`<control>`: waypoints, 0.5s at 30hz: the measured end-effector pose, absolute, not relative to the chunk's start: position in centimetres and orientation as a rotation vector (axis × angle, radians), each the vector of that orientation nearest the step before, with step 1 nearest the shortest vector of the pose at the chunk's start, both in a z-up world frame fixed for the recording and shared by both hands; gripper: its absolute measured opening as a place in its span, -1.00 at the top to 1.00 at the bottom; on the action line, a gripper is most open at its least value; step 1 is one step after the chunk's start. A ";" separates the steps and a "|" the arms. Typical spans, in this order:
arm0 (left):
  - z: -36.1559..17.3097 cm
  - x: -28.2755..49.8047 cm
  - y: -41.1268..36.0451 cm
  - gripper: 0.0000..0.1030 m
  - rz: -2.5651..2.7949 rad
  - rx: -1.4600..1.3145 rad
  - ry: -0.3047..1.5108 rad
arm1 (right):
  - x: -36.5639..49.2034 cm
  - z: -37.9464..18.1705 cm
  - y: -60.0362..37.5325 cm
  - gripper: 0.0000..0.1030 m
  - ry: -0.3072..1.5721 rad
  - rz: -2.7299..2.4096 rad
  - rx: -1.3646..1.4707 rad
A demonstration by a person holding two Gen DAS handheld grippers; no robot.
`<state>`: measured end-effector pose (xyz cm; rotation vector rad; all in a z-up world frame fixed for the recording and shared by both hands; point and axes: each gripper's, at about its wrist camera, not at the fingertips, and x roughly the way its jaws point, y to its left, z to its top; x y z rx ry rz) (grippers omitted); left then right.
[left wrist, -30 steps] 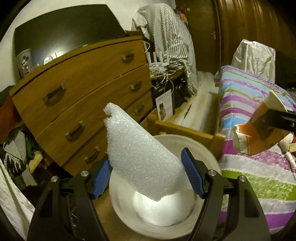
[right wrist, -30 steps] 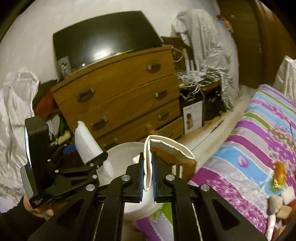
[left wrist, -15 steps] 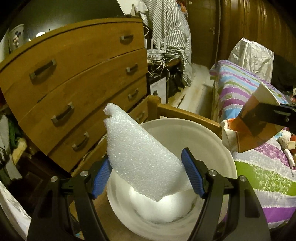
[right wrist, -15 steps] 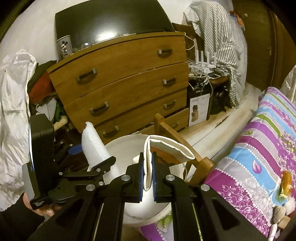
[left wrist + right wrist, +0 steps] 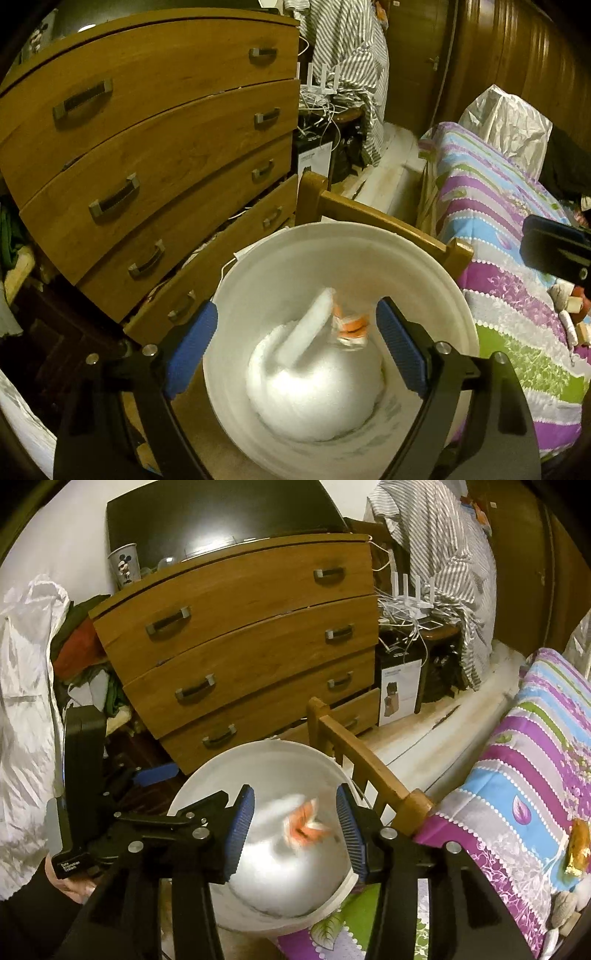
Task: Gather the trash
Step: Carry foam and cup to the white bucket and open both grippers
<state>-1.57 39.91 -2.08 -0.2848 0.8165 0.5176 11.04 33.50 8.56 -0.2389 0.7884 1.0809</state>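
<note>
A white bucket (image 5: 436,273) stands beside the bed; it also shows in the right wrist view (image 5: 221,771). White foam wrap (image 5: 310,373) lies inside it, blurred. An orange-and-white paper scrap (image 5: 351,328) is in the bucket on the foam, blurred in the right wrist view (image 5: 306,829). My left gripper (image 5: 295,347) is open above the bucket and holds nothing. My right gripper (image 5: 295,827) is open above the bucket and holds nothing. The left gripper shows in the right wrist view (image 5: 155,775) at the bucket's left.
A wooden chest of drawers (image 5: 155,155) stands behind the bucket. A wooden bed frame (image 5: 376,221) runs along its right. The striped bedspread (image 5: 509,258) carries small scraps (image 5: 576,845). A cardboard box (image 5: 400,692) and cables sit further back.
Both grippers opened. The foam wrap dropped from the left one and the paper scrap from the right one into the bucket. Both grippers moved closer over the bucket.
</note>
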 end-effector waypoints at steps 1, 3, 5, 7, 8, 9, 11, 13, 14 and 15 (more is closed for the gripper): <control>-2.1 -1.6 39.7 -0.64 0.520 -0.278 0.819 | 11.1 8.5 33.3 0.07 0.790 1.079 -0.238; -2.3 -1.4 39.6 -0.64 0.524 -0.272 0.830 | 11.0 8.4 32.9 0.07 0.781 1.072 -0.239; -2.3 -1.4 39.4 -0.64 0.530 -0.276 0.835 | 11.0 8.5 32.3 0.07 0.766 1.055 -0.233; -2.1 -1.5 39.0 -0.64 0.556 -0.266 0.832 | 10.9 8.6 31.5 0.07 0.752 1.050 -0.218; -1.7 -1.6 38.5 -0.66 0.556 -0.261 0.818 | 10.7 8.7 30.8 0.07 0.739 1.042 -0.209; -1.5 -1.7 38.2 -0.68 0.553 -0.257 0.810 | 10.5 8.9 30.1 0.07 0.720 1.027 -0.205; -0.9 -1.5 36.8 -0.70 0.556 -0.233 0.788 | 10.1 9.0 28.9 0.07 0.684 0.999 -0.200; -0.3 -1.2 35.6 -0.71 0.554 -0.209 0.771 | 9.9 9.1 27.5 0.07 0.655 0.972 -0.189; -0.1 -1.1 35.0 -0.71 0.556 -0.197 0.761 | 9.8 9.2 26.6 0.07 0.632 0.949 -0.179; 0.2 -1.0 34.4 -0.71 0.558 -0.187 0.752 | 9.6 9.3 25.5 0.07 0.595 0.916 -0.175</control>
